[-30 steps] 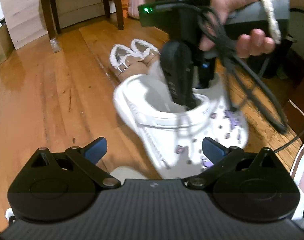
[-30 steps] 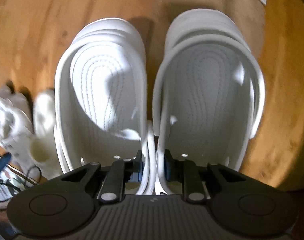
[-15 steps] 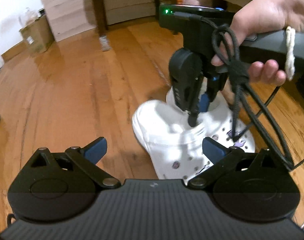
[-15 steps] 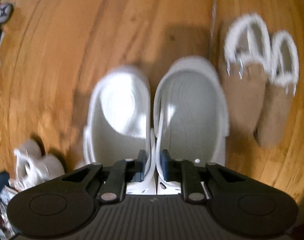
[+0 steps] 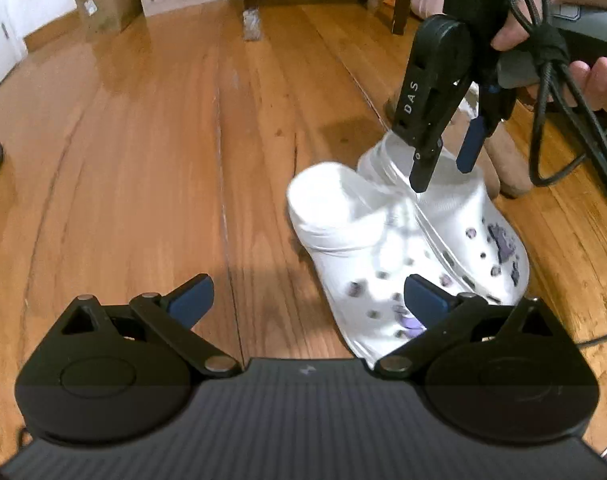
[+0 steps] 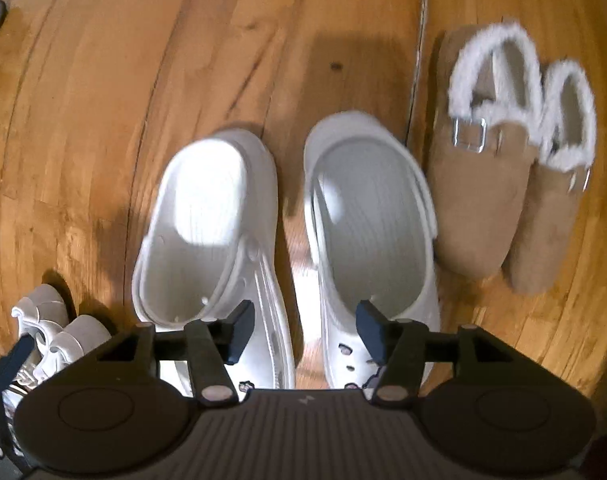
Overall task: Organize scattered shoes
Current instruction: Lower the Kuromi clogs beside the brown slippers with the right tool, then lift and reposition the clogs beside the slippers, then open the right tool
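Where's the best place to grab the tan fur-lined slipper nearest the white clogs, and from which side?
Take the tan fur-lined slipper from straight above, at the open heel end: one finger inside the fleece-lined opening, one outside its wall. The opening faces up and the thin rim suits a pinch; the broad toe doesn't.

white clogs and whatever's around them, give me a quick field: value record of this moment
floor: wooden floor
white clogs: pair side by side on the floor, a narrow gap between them, charms on the toes
tan slippers: fur-lined pair with buckles, side by side, next to the clogs
white sneakers: on the clogs' other side, partly hidden
right hand-held gripper: open, jaws have just been opening, above the clogs' heels, pads clear of them
left hand-held gripper: open, holds nothing
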The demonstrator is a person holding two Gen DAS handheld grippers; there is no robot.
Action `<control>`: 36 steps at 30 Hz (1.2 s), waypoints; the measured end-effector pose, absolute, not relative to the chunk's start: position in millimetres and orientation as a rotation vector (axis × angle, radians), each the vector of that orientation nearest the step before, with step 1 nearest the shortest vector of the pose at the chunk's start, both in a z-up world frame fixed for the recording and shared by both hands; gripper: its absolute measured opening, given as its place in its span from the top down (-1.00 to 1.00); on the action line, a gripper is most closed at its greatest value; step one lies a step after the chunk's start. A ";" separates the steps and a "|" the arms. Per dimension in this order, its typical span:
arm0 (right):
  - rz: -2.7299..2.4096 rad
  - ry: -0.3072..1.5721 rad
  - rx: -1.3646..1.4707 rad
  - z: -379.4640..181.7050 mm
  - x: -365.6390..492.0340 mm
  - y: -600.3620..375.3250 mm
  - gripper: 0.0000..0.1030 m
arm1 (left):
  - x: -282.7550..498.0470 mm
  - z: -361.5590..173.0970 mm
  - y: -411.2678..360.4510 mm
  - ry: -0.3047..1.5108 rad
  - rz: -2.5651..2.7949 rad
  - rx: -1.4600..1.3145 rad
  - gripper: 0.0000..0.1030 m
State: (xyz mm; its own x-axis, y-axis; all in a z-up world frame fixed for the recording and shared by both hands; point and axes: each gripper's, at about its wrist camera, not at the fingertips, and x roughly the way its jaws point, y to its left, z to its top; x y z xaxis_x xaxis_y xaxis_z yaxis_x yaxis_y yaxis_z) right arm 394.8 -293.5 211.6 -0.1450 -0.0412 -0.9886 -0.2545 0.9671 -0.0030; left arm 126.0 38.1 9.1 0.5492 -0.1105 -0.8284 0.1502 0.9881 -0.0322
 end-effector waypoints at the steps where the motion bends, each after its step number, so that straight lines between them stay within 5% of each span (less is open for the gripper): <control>1: 0.176 1.708 -0.234 216.4 401.4 -286.0 -0.23 | 122.9 8.1 37.0 0.979 -0.161 0.036 -1.00; 9: 0.190 1.716 -0.036 190.0 423.6 -258.9 -0.43 | 113.0 9.3 19.9 0.956 -0.183 0.074 -1.00; 14: 0.161 1.786 -0.314 178.1 419.2 -239.1 -0.62 | 107.3 10.2 22.3 0.945 -0.194 0.035 -1.00; 27: 0.166 1.962 -0.511 174.7 431.0 -250.6 -0.68 | 105.8 -11.5 22.8 0.938 -0.337 -0.043 -1.00; 31: 0.204 2.102 -0.355 160.5 436.4 -267.5 -0.52 | 115.1 -26.6 28.7 0.994 -0.366 -0.110 -1.00; 33: 0.217 2.130 -0.293 162.8 435.9 -271.1 -0.12 | 117.3 -28.6 35.6 0.993 -0.353 -0.135 -1.00; 36: 0.218 2.116 -0.288 174.9 431.9 -273.7 0.19 | 120.0 -30.5 39.8 0.990 -0.346 -0.150 -1.00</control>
